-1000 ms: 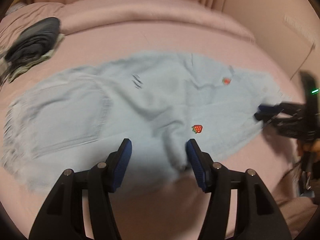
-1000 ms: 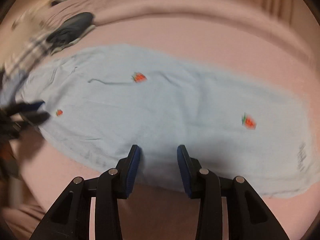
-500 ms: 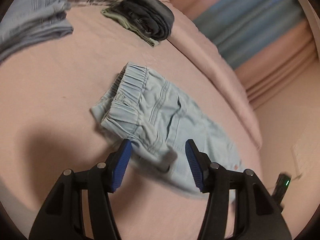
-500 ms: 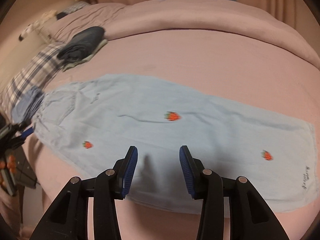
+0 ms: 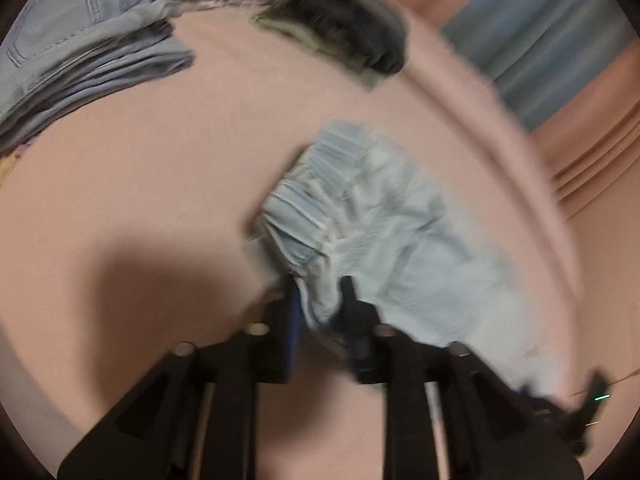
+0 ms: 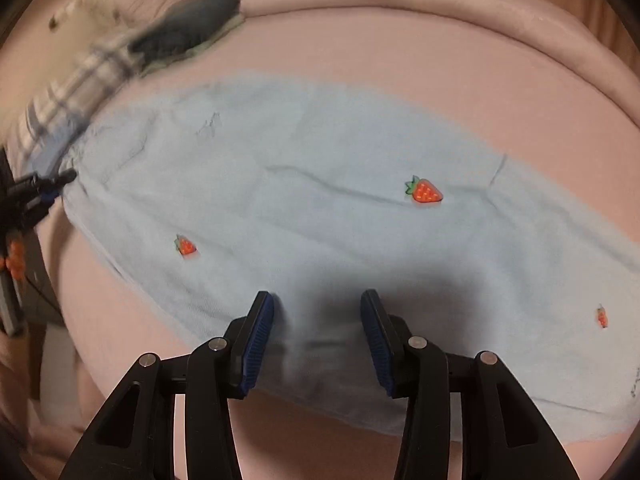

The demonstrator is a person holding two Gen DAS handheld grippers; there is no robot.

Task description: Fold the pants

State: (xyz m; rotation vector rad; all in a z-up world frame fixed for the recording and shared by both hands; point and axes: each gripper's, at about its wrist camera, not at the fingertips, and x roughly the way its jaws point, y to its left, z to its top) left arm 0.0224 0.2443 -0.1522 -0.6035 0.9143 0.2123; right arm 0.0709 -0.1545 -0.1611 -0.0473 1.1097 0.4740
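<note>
Light blue pants [image 6: 320,208] with small strawberry patches lie flat along the pink bed [image 6: 440,60]. In the left wrist view my left gripper [image 5: 320,300] is shut on the near corner of the pants' elastic waistband [image 5: 320,208]; the view is blurred. That gripper also shows at the left edge of the right wrist view [image 6: 44,188]. My right gripper [image 6: 316,312] is open, its blue pads straddling the near long edge of the pants at mid-leg, low over the cloth.
A folded stack of blue jeans [image 5: 80,40] and a dark folded garment [image 5: 344,40] lie at the head of the bed, with a plaid cloth [image 6: 80,80] beside them. Curtains [image 5: 540,40] hang beyond the bed.
My left gripper has closed on the waistband corner it was straddling. My right gripper has come down closer to the near edge of the pants leg and stays open.
</note>
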